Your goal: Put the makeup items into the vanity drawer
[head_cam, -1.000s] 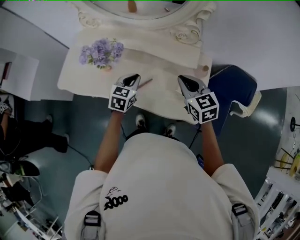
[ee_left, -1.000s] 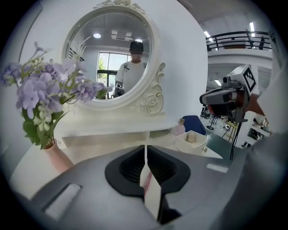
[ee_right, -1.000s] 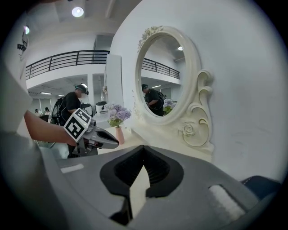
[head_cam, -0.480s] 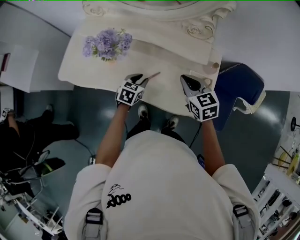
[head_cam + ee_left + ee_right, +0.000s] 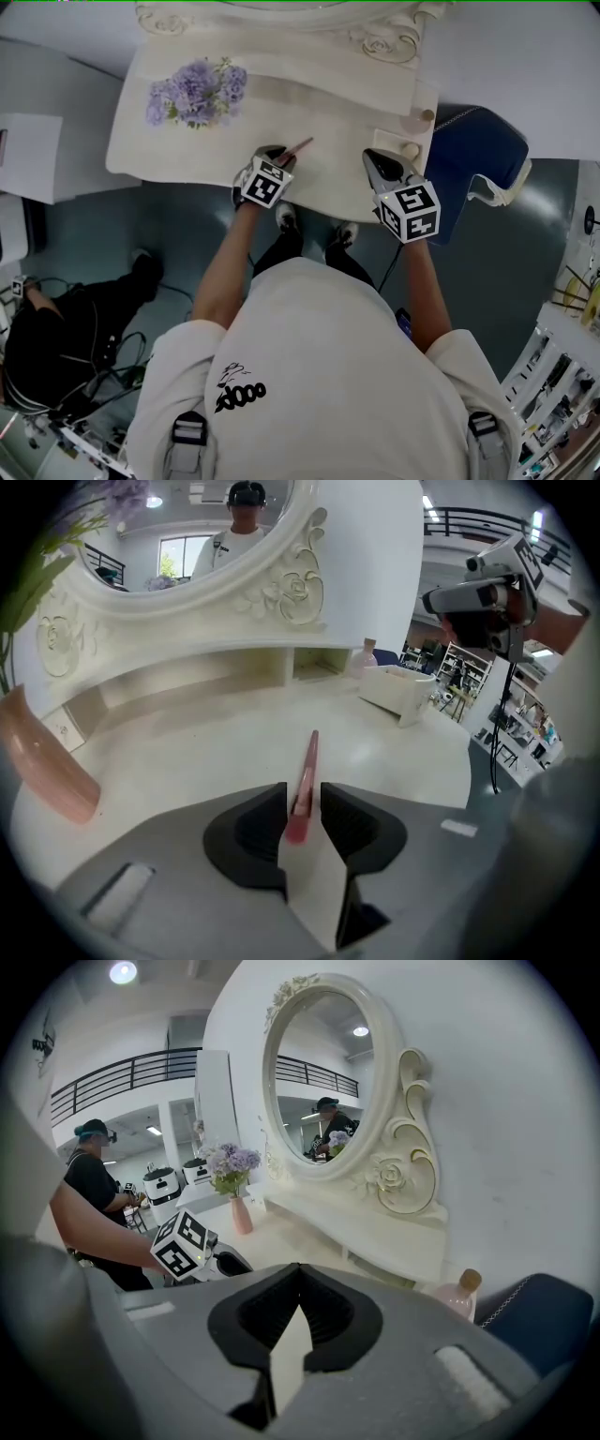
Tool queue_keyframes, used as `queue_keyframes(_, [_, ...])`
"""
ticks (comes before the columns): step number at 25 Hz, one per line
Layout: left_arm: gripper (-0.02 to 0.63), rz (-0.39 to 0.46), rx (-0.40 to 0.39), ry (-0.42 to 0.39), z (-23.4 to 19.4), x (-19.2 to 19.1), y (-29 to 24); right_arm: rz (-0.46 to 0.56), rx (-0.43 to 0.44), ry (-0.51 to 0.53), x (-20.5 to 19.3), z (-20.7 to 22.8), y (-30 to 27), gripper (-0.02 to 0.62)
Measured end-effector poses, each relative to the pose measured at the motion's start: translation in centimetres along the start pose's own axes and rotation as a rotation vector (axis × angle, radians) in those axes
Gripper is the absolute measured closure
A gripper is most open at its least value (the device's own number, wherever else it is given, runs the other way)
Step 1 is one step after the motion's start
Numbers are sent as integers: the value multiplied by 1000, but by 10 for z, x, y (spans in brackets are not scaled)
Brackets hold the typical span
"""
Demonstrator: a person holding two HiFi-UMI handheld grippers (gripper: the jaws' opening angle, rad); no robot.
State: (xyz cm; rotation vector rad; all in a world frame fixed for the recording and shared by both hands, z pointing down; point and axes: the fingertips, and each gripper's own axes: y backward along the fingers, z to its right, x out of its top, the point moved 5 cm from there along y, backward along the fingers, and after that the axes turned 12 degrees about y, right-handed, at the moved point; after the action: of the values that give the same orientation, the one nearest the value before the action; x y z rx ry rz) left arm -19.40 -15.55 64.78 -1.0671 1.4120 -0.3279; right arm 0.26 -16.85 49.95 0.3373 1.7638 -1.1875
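Note:
A slim pink makeup pencil [image 5: 302,145] lies on the cream vanity top [image 5: 178,155]. My left gripper [image 5: 275,156] is low over the front edge with the pencil's [image 5: 306,766] near end between its jaws. In the left gripper view the left gripper [image 5: 303,797] has its jaws parted, and a gap shows beside the pencil on the right. My right gripper [image 5: 377,159] hovers by the vanity's right front corner. The right gripper [image 5: 298,1274] is shut with nothing in it. No open drawer shows in any view.
A pink vase [image 5: 42,761] of purple flowers [image 5: 192,94] stands at the vanity's left. A white box [image 5: 401,691] and a small pink bottle [image 5: 457,1293] sit at its right end. The oval mirror [image 5: 319,1082] rises behind. A blue chair [image 5: 478,173] is at the right.
The left gripper has moved right and forward onto the pencil, which now lies between its jaws. The right gripper has hardly moved.

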Motion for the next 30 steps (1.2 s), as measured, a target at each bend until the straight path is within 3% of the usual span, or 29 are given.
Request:
queue_keyframes(18, [529,-28,34,76,-1,-2,-3,5,-76,-14,-14,16,37,591])
queue_keyframes(24, [529,22,-18,151,8,19,6,25,-131,-31,-14,29,55,591])
queue_keyframes(30, [529,108,-126,56,45,71,10,40,-194,-54,-20,36,77,591])
